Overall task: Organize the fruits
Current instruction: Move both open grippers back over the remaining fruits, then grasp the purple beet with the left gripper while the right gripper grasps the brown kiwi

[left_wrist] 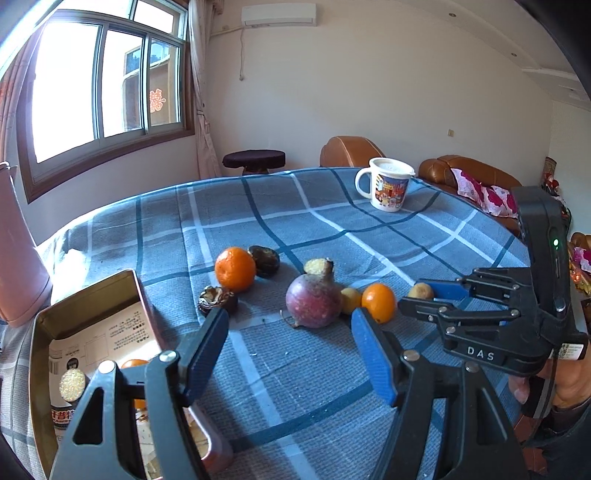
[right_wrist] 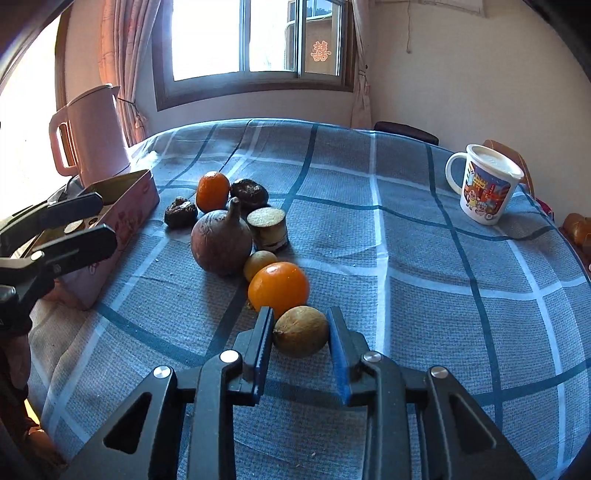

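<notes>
The right gripper [right_wrist: 300,332] is clenching its jaws on the small brown fruit [right_wrist: 301,331] to carry it to the open tin box [left_wrist: 88,314] at the left, while the left gripper [left_wrist: 290,354] is waiting with released, empty jaws.

My left gripper [left_wrist: 290,354] hangs open over the checked tablecloth [left_wrist: 295,236], the purple round fruit [left_wrist: 313,301] ahead between two oranges. My right gripper [left_wrist: 424,295] pinches a small brownish fruit [left_wrist: 420,291] near the table's right edge.

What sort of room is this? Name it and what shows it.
Likely a home living room: a brown leather sofa behind the cloth-covered table, a wall air conditioner and a curtained window.
</notes>
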Tool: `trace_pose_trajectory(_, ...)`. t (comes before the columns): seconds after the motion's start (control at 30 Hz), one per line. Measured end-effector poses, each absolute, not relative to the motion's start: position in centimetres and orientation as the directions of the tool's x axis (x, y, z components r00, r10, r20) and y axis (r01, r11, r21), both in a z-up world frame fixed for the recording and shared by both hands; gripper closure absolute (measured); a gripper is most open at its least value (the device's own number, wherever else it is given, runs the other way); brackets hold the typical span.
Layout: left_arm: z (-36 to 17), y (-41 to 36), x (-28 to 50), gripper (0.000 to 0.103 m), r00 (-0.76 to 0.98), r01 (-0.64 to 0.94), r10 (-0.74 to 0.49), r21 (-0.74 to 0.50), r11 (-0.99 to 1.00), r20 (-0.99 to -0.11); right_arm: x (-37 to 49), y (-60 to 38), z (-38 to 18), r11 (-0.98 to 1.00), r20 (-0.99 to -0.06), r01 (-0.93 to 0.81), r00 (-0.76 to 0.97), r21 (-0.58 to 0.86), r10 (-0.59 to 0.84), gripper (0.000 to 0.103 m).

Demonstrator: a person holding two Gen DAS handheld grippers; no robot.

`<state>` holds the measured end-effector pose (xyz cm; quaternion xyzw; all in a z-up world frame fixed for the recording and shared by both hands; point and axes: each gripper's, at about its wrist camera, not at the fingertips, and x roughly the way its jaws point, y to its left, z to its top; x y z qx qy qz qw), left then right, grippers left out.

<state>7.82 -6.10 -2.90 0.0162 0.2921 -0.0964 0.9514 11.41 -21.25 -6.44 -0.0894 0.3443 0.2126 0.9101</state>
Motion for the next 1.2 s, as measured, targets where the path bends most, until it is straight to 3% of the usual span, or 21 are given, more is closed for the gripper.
trace_pose_trajectory(0.5, -5.5, -8.9, 13.6, 0.034, 0.728, 0.194, -0.180, -0.052, 0.980, -0.662, 13.7, -21.9, -5.3, 0.937, -0.590, -0.350, 0.755, 0.007, 0.287, 0.072)
trace_pose_trajectory(0.63, -5.8, -8.8, 14.7, 0.038, 0.706, 0.193, -0.199, -0.085, 0.977, -0.680, 13.8, -21.6, -5.4, 0.933, -0.599, -0.361, 0.747, 0.001, 0.290, 0.072)
trace_pose_trajectory(0.7, -6.2, -8.7, 15.2, 0.049, 0.682, 0.205, -0.224, -0.112, 0.972, -0.696, 13.9, -21.3, -5.5, 0.927, -0.606, -0.375, 0.738, -0.001, 0.298, 0.072)
trace_pose_trajectory(1.2, -5.3, -8.3, 13.6, 0.051, 0.722, 0.229, -0.247, -0.113, 0.967, -0.646, 13.1, -21.6, -5.0, 0.922, -0.564, -0.387, 0.760, 0.004, 0.322, 0.072)
